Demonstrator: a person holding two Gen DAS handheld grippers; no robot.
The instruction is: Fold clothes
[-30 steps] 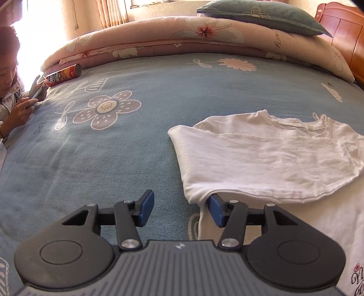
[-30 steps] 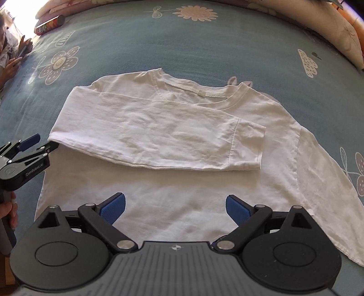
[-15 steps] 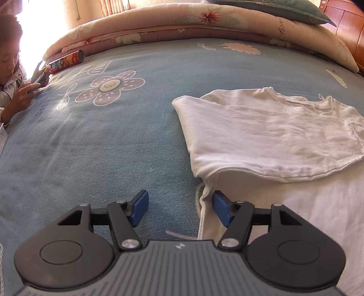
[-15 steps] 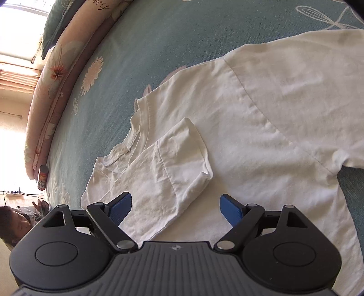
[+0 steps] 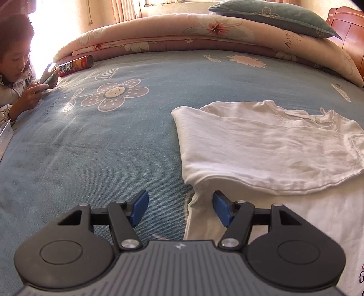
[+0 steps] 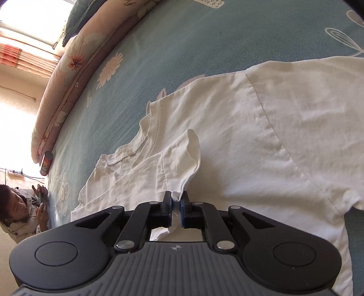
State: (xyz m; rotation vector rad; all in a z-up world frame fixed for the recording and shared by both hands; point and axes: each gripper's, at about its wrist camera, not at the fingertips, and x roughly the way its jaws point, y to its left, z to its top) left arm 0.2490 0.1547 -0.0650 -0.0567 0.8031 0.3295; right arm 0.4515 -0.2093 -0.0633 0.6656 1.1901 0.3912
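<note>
A white long-sleeved shirt (image 5: 261,145) lies flat on the blue flowered bedspread (image 5: 102,141), one sleeve folded across its chest. In the left wrist view my left gripper (image 5: 179,208) hovers open over the shirt's left side edge, with that edge lying below the gap between the blue pads. In the right wrist view the shirt (image 6: 261,127) fills the frame, and my right gripper (image 6: 175,206) is shut on the cuff (image 6: 182,159) of the folded sleeve, which rises in a small peak from the pads.
A rolled floral quilt (image 5: 182,34) and a green pillow (image 5: 273,18) line the far side of the bed. A red can (image 5: 76,66) lies at the far left. A person (image 5: 18,75) leans on the bed's left edge, holding a phone. A wooden headboard (image 5: 348,29) stands at right.
My right gripper rolled and swung right over the shirt, came down at the folded sleeve's cuff, and shut on it. The left gripper stayed over the shirt's left edge and opened slightly.
</note>
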